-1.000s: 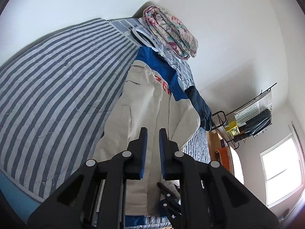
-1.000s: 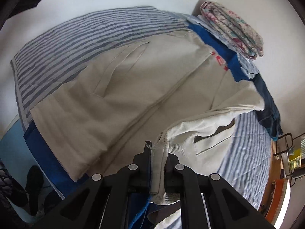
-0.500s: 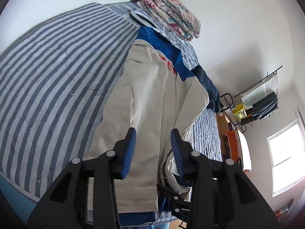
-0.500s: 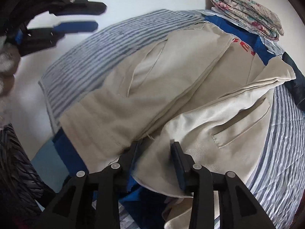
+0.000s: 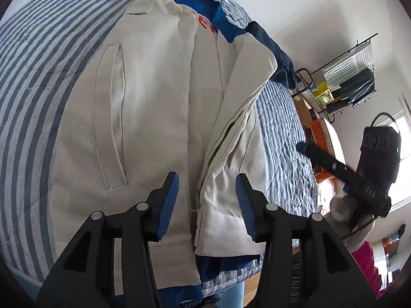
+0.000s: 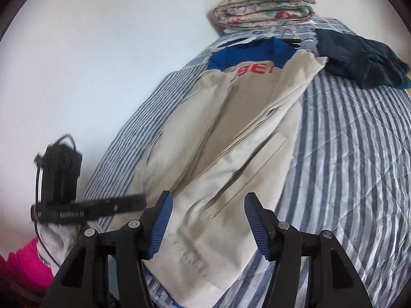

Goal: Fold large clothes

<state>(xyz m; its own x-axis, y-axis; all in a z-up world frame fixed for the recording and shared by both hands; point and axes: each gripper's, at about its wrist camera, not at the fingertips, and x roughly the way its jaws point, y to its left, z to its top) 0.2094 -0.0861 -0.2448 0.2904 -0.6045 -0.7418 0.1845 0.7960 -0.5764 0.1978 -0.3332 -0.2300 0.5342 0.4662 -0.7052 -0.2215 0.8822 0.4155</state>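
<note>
A large beige jacket (image 5: 154, 102) with a blue collar and red letters lies on a striped bed, both front panels folded inward; it also shows in the right wrist view (image 6: 231, 141). My left gripper (image 5: 206, 200) is open and empty, just above the jacket's hem where the two panels meet. My right gripper (image 6: 208, 220) is open and empty above the right panel near the hem. The right gripper also shows at the right of the left wrist view (image 5: 341, 166), and the left gripper at the left of the right wrist view (image 6: 102, 205).
The blue-and-white striped bedspread (image 6: 346, 154) covers the bed. A folded floral quilt (image 6: 264, 7) and white hangers (image 6: 231, 42) lie at the head. A dark navy garment (image 6: 359, 56) lies beside the collar. A wire rack (image 5: 346, 77) stands past the bed by a window.
My right gripper let go of the right panel, which now lies folded over the jacket. Both grippers opened wider. The left gripper moved down close to the hem.
</note>
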